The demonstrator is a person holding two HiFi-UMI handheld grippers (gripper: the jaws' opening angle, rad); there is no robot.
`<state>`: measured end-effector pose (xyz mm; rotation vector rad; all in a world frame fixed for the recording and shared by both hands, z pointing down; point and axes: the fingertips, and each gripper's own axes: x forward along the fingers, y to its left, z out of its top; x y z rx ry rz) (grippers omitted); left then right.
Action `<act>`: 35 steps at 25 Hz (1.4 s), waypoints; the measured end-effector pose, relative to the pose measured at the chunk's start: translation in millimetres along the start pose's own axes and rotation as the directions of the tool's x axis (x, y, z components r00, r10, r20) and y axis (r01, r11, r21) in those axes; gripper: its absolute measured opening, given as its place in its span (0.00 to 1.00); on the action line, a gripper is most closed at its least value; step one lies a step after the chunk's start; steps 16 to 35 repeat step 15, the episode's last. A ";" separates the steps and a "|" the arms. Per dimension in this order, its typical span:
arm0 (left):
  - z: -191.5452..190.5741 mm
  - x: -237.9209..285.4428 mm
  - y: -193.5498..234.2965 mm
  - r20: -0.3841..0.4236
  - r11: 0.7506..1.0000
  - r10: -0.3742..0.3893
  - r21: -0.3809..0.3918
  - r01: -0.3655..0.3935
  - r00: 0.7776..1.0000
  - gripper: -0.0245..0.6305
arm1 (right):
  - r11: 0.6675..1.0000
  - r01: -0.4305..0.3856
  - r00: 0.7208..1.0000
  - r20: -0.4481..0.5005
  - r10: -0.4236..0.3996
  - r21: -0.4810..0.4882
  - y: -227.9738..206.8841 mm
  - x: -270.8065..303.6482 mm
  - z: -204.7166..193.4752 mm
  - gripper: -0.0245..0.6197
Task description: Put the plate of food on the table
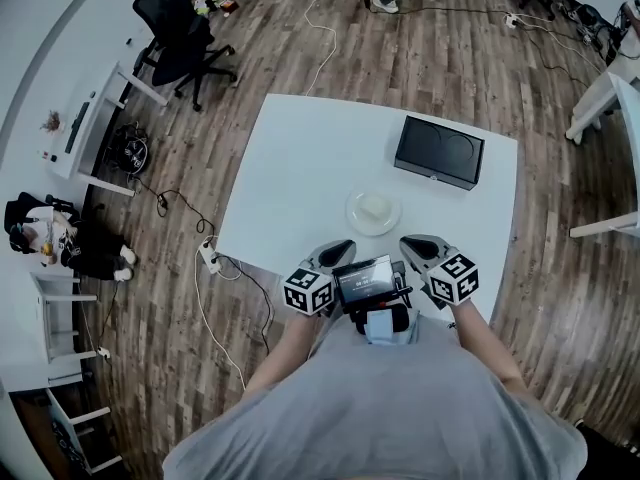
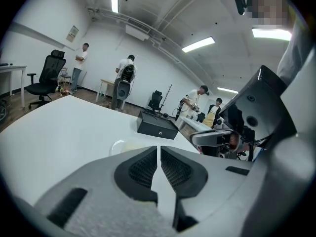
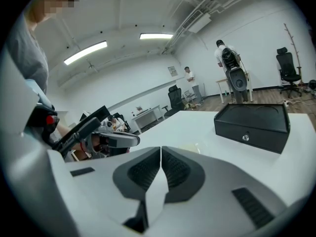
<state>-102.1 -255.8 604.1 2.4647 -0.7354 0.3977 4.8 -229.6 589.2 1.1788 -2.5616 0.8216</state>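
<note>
A clear plate (image 1: pixel 373 212) with a pale piece of food rests on the white table (image 1: pixel 300 168), near its front edge. Both grippers hover at that edge, just short of the plate. My left gripper (image 1: pixel 337 252) is to the plate's lower left and my right gripper (image 1: pixel 419 247) to its lower right. In the left gripper view the jaws (image 2: pixel 158 151) are shut with nothing between them, and the plate (image 2: pixel 121 145) peeks over them. The right gripper (image 3: pixel 161 151) is shut and empty too, with the plate (image 3: pixel 191 146) just beyond it.
A black box (image 1: pixel 439 151) sits at the table's far right. A black office chair (image 1: pixel 180 34) stands at the far left, and a power strip (image 1: pixel 210 258) with cables lies on the wooden floor beside the table. Several people (image 2: pixel 79 67) stand in the background.
</note>
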 end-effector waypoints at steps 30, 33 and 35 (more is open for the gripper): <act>-12.6 2.7 -3.3 -0.010 1.000 0.000 0.002 0.000 1.000 0.09 | 1.000 0.022 1.000 0.009 -0.022 -0.007 -5.3 -7.1 -6.2 0.09; -12.6 2.7 -3.3 -0.010 1.000 0.000 0.002 0.000 1.000 0.09 | 1.000 0.022 1.000 0.009 -0.022 -0.007 -5.3 -7.1 -6.2 0.09; -12.6 2.7 -3.3 -0.010 1.000 0.000 0.002 0.000 1.000 0.09 | 1.000 0.022 1.000 0.009 -0.022 -0.007 -5.3 -7.1 -6.2 0.09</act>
